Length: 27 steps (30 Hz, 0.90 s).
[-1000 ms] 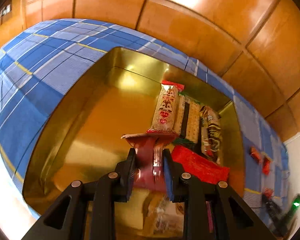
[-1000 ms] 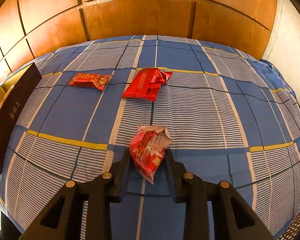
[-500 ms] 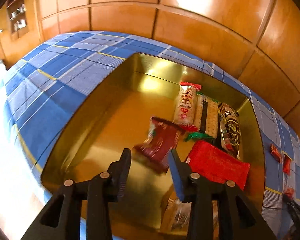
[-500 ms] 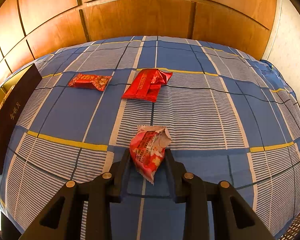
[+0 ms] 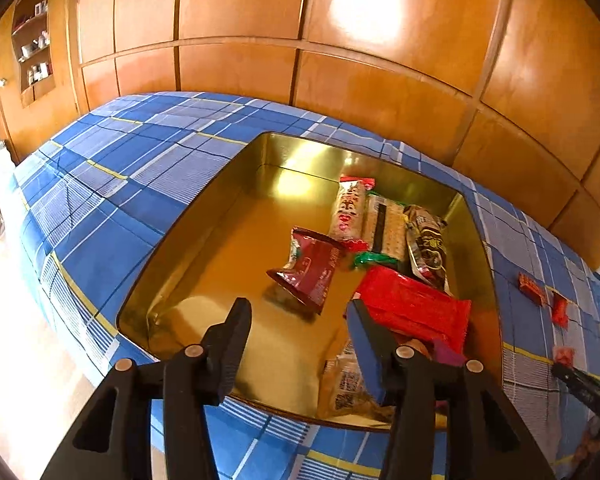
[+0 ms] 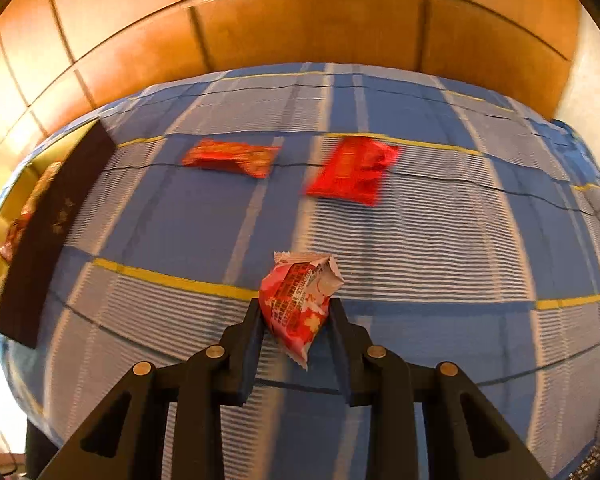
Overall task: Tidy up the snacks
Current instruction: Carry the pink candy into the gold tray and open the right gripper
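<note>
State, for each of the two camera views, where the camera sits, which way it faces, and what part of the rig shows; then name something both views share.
Left wrist: rides the left gripper, looks down past its open fingers, nothing between them, into the gold tin of snacks.
Right wrist: rides the right gripper, looks down along fingers clamped on a pink snack packet over the blue plaid cloth.
Shared: the cloth, tin, and two red packets lying on the cloth.

Blue plaid cloth (image 5: pixel 112 208) w/ yellow lines, wood-panel wall (image 5: pixel 380 92) behind, recessed shelf (image 5: pixel 34 44) far left.
</note>
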{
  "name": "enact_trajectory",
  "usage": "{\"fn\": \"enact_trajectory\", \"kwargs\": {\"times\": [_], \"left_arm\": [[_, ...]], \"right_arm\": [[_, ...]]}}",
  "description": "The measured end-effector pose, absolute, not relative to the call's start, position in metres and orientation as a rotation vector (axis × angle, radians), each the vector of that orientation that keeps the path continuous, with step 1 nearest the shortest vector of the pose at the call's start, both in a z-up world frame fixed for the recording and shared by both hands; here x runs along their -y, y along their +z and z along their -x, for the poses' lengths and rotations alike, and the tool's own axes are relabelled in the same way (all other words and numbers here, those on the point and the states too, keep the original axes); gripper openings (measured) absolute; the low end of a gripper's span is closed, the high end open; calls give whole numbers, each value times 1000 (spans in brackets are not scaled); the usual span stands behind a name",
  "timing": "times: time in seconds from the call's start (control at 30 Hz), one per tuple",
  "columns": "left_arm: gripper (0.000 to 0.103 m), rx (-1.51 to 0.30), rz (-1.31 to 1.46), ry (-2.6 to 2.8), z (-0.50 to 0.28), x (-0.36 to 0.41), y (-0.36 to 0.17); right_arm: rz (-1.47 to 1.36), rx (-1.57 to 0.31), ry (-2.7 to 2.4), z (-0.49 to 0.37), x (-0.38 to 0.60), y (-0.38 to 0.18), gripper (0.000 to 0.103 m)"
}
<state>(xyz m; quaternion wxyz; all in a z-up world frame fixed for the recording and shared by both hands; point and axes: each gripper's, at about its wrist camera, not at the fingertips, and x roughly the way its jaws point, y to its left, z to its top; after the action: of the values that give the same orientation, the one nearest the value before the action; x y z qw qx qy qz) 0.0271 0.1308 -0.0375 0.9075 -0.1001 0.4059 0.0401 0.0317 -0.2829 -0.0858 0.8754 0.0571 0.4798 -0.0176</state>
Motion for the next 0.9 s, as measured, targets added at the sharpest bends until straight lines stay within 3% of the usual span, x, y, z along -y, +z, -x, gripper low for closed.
{"fn": "enact_trajectory", "kwargs": {"times": [0.63, 0.9], "left_arm": [[58, -805, 202, 137, -15, -146, -39], [61, -765, 204, 158, -8, -161, -35]], "right_arm": [[-39, -920, 537, -62, 99, -18, 31], [-1, -998, 630, -97, 20, -41, 33]]}}
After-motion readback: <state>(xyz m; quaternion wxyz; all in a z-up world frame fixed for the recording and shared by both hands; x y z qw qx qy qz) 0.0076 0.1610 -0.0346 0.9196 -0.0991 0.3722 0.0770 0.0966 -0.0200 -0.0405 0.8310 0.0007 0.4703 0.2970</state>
